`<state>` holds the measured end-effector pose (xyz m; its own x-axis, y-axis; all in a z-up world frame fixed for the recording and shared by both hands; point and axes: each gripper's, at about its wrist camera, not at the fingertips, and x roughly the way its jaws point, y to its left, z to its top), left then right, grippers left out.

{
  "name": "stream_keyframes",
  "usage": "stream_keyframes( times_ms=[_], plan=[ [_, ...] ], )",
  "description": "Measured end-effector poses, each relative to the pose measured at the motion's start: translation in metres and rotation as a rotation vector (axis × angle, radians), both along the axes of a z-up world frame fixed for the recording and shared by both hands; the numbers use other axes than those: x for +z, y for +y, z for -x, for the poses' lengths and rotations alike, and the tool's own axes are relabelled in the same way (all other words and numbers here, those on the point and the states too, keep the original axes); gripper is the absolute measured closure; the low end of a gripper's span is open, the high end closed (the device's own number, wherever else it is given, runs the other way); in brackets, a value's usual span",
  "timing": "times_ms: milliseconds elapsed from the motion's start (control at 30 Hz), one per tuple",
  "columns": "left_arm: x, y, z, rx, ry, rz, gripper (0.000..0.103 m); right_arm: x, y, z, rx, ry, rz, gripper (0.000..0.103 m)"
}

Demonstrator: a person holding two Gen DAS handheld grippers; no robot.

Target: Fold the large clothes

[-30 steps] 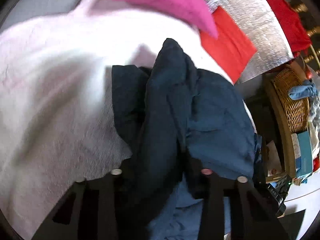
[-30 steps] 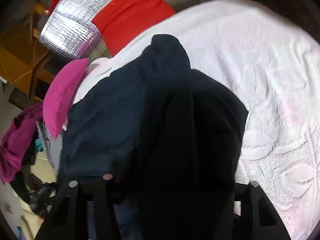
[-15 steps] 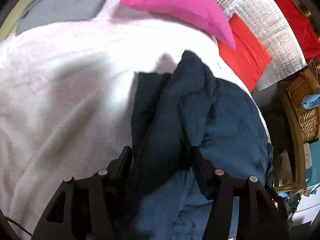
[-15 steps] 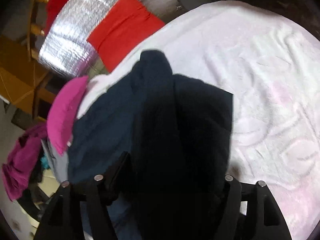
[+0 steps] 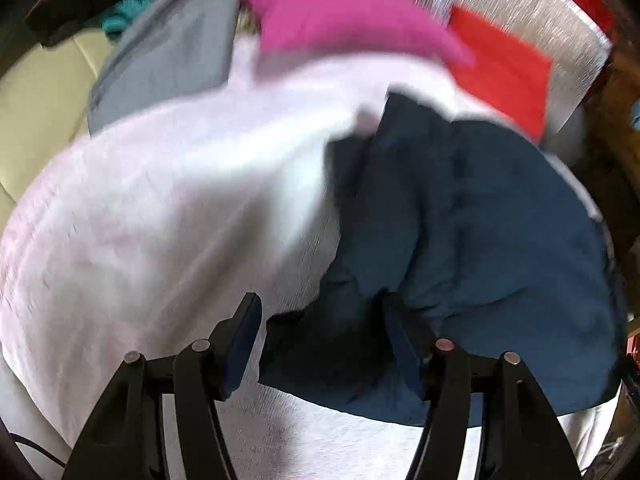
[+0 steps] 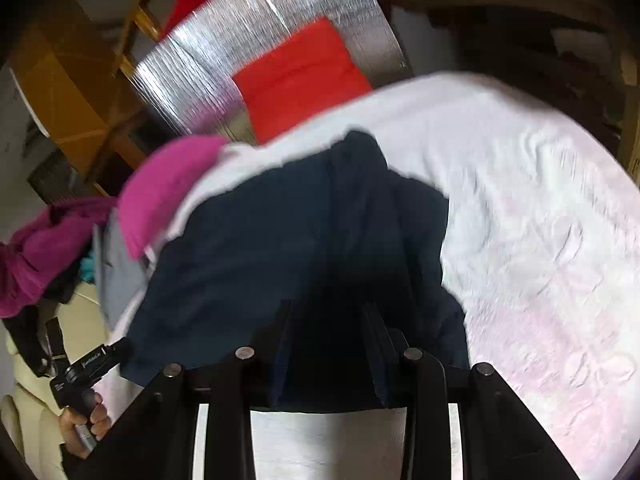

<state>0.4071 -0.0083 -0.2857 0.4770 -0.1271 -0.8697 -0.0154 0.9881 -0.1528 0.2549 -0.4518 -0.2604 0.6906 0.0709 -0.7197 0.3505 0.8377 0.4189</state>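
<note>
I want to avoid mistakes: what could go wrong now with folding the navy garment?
The left gripper has just been opening, the navy garment loose between its jaws: the fold may sag. The right gripper has just been closing on a thick bunch; it may drag several layers.

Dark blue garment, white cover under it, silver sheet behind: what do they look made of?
Dark blue garment: thin matte woven cloth, probably; it creases softly. White cover: textured, maybe terry or quilted; raised patterns show. Silver sheet: foil-like, shiny, finely ribbed.
</note>
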Motion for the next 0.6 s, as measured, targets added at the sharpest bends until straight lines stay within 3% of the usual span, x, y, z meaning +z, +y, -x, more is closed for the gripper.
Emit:
stream_keyframes(
  times_ms=[100, 167, 267, 300, 333, 400, 500, 600],
  plan=[
    [0.006, 0.006, 0.003, -0.004, -0.011, 0.024, 0.037, -0.018, -0.002, -0.020, -0.003, 0.083, -0.013, 0.069],
    [0.019, 0.008, 0.005, 0.004, -0.064, -0.002, 0.037, -0.001, 0.001, -0.022, 0.033, 0.078, -0.003, 0.065],
    [0.049, 0.006, 0.007, 0.021, -0.210, -0.052, 0.036, 0.031, 0.000, -0.030, 0.064, 0.020, 0.013, 0.066],
    [0.054, 0.003, 0.005, 0.023, -0.232, -0.048, 0.036, 0.042, -0.001, -0.038, 0.070, -0.003, 0.015, 0.061],
    [0.056, 0.002, 0.002, 0.022, -0.241, -0.039, 0.035, 0.053, -0.003, -0.049, 0.067, -0.022, 0.024, 0.049],
    [0.054, -0.001, -0.006, 0.020, -0.224, -0.025, 0.034, 0.062, -0.006, -0.075, 0.048, -0.026, 0.073, 0.042],
    [0.034, -0.011, -0.026, 0.047, -0.128, -0.041, 0.034, 0.057, -0.018, -0.131, 0.024, 0.028, 0.083, 0.042],
    [0.021, -0.011, -0.038, 0.082, -0.076, -0.062, 0.034, 0.041, -0.030, -0.178, -0.031, 0.080, 0.071, 0.054]
  ],
)
